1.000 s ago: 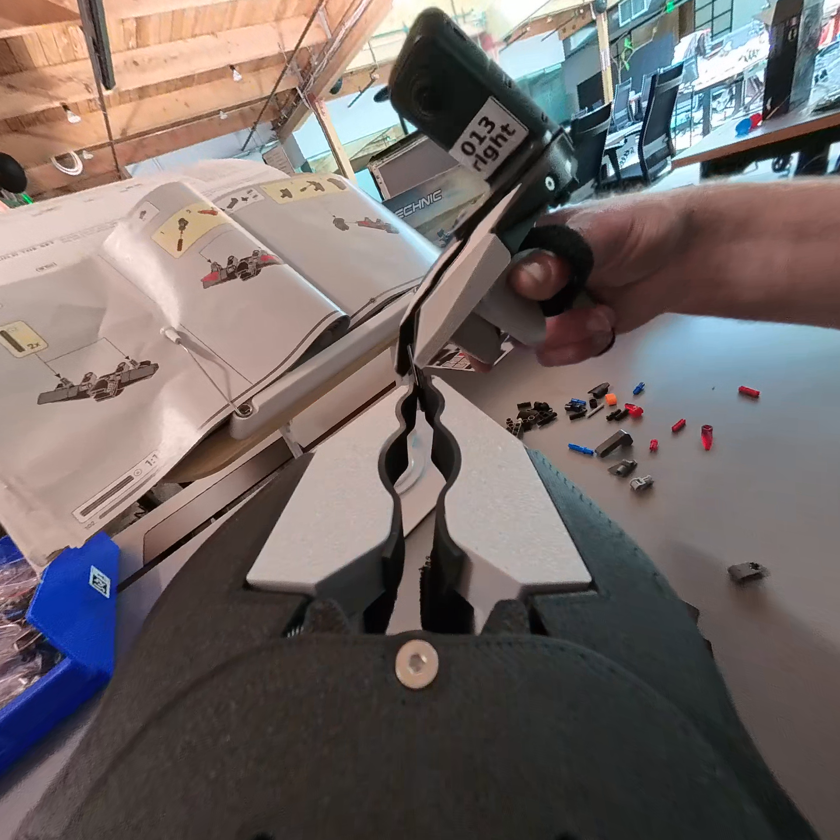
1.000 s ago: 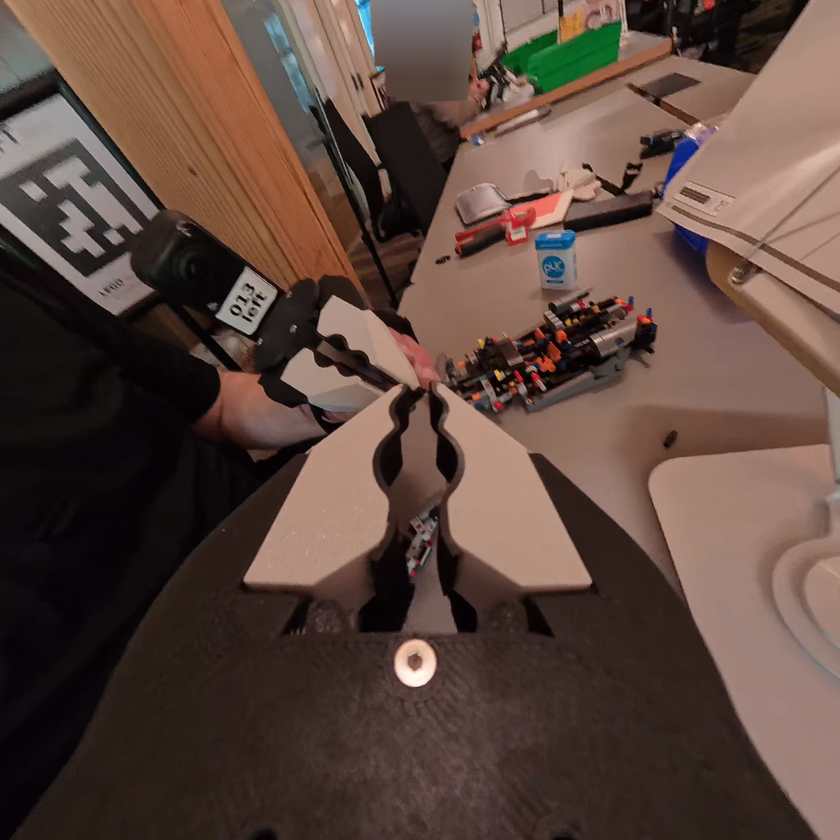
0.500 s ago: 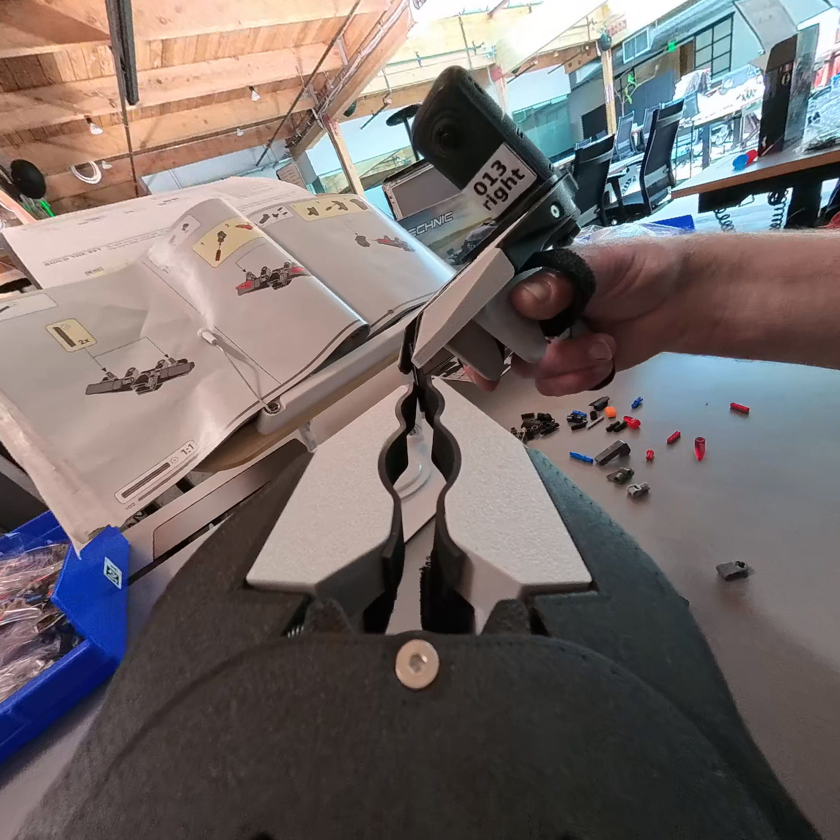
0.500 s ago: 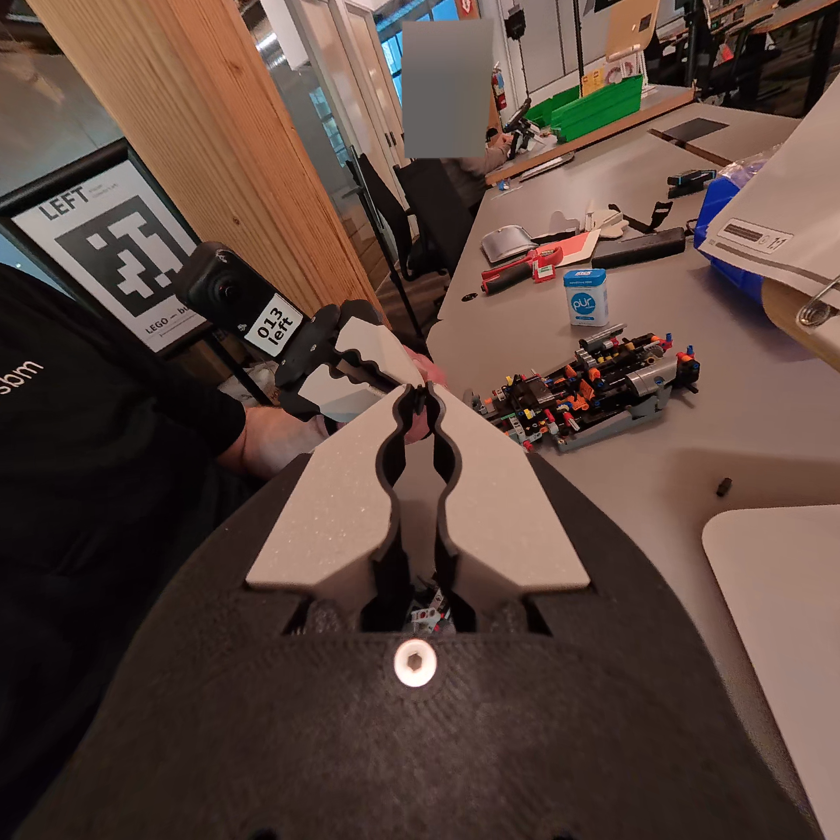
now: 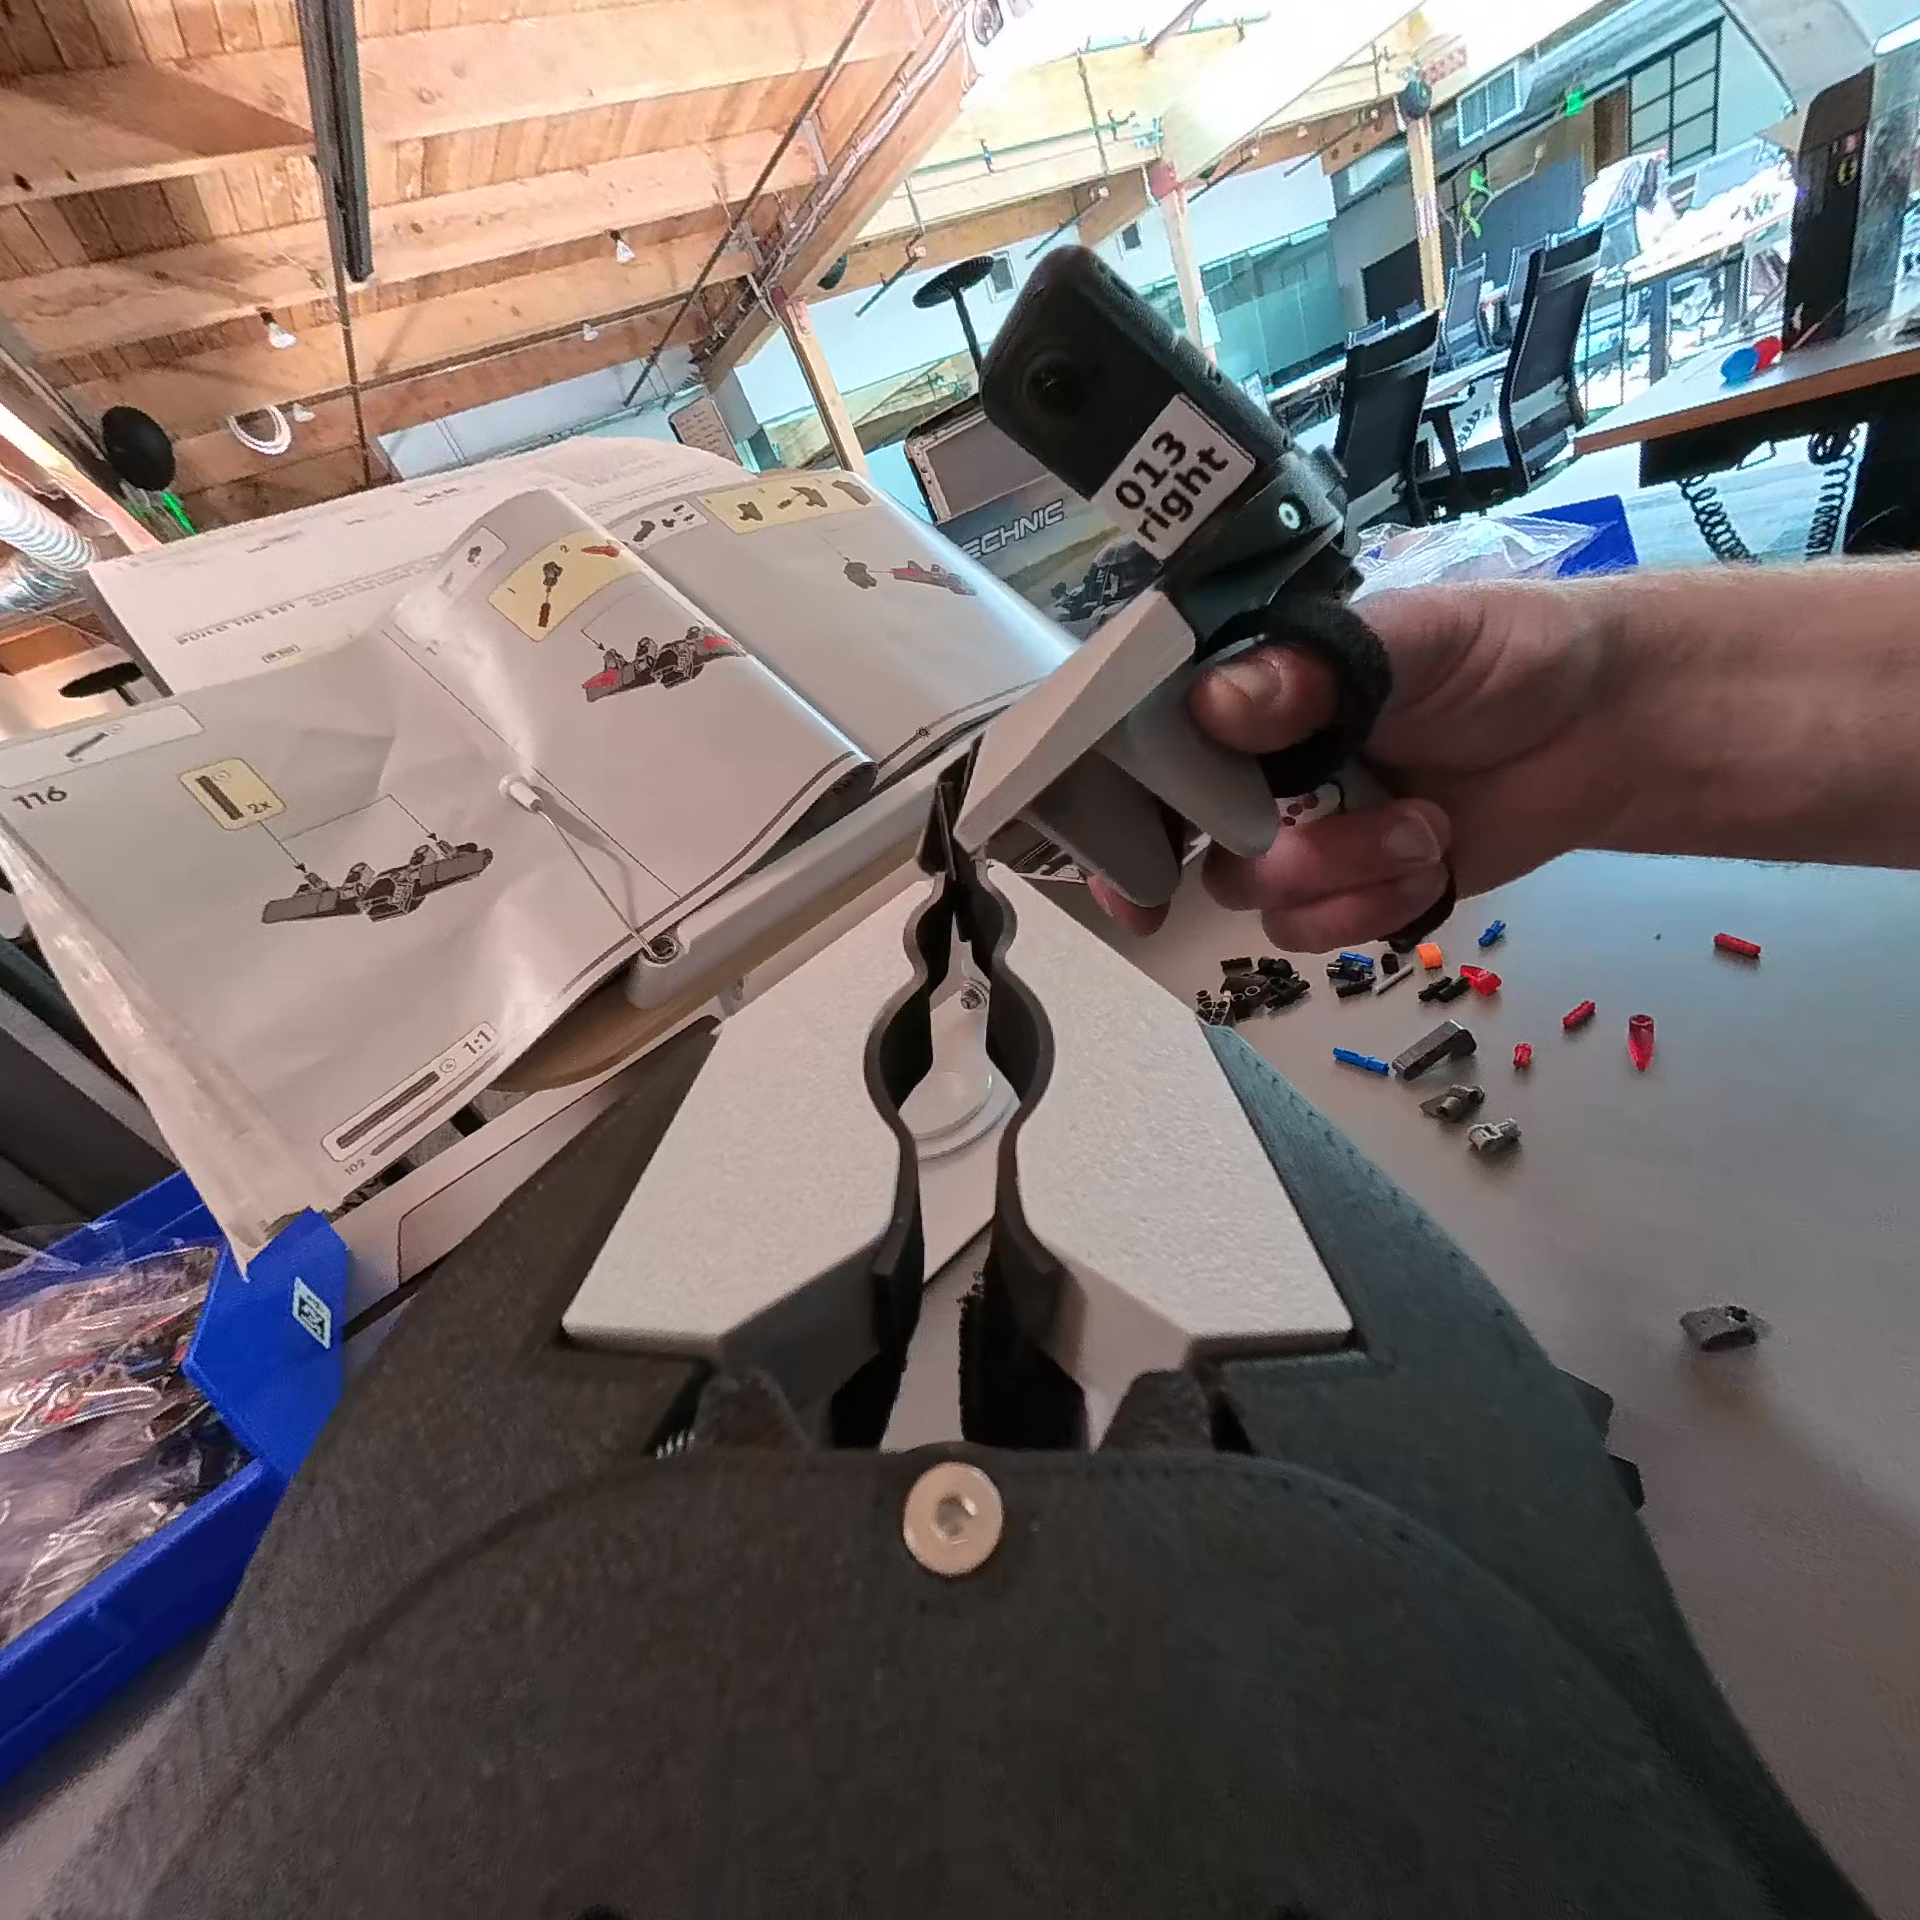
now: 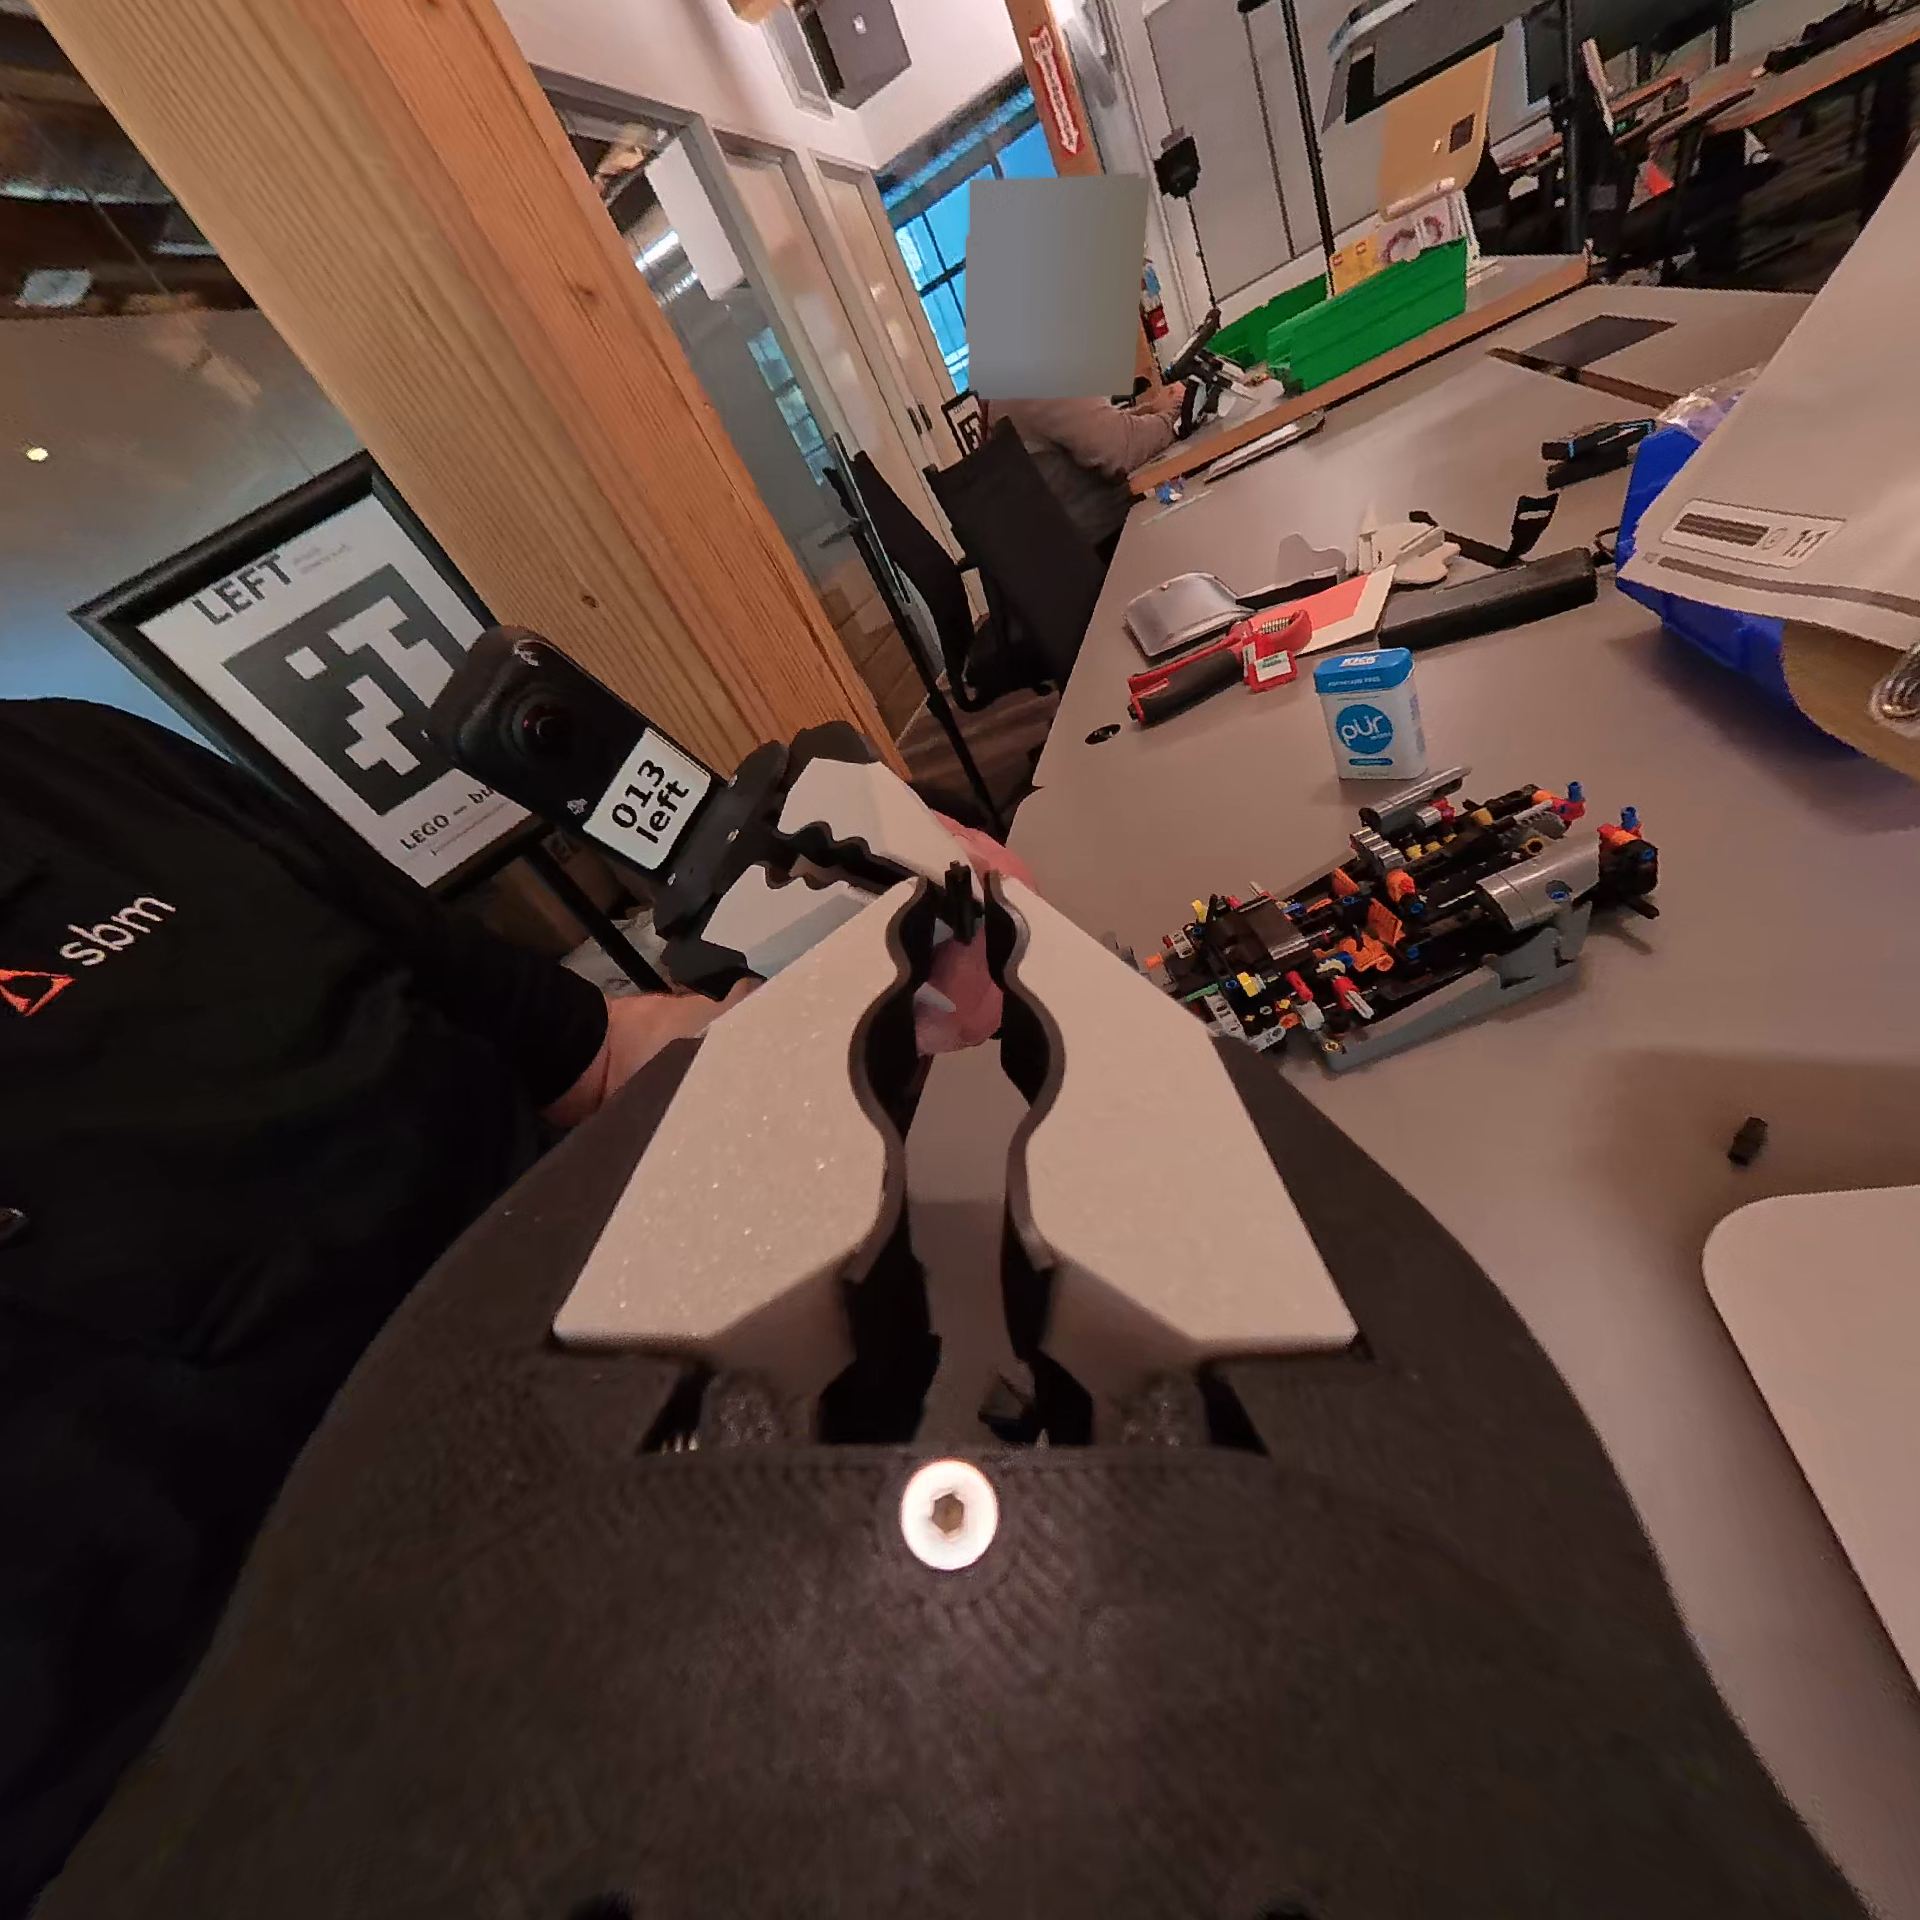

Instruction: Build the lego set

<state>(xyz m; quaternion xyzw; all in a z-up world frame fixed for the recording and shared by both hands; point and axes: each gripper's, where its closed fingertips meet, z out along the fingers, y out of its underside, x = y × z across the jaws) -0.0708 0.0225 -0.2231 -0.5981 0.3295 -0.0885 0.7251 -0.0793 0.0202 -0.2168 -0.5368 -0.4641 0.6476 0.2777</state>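
My left gripper [image 5: 961,896] and my right gripper [image 6: 954,896] are held up above the grey table [image 5: 1714,1143], tip to tip. A small black lego piece [image 6: 958,902] sits where the tips meet, and both pairs of fingers are closed on it. In the left wrist view the right gripper [image 5: 961,831] comes in from the upper right, held by a hand [image 5: 1434,748]. In the right wrist view the left gripper [image 6: 914,868] comes in from the left. The half-built lego model [image 6: 1403,935] lies on the table to the right.
An open instruction book [image 5: 468,779] rests on a stand ahead of the left gripper. Loose lego pieces [image 5: 1434,997] lie at right, a blue bin [image 5: 249,1382] at left. A white can [image 6: 1366,727], a red-handled tool [image 6: 1195,675] and a person's black sleeve [image 6: 260,1039] also show. The half-built lego model [image 6: 1403,935] is about 25 cm from both grippers' fingertips.
Both grippers have lifted and tilted upward while staying tip to tip. The black piece now shows clearly between the right gripper's tips.
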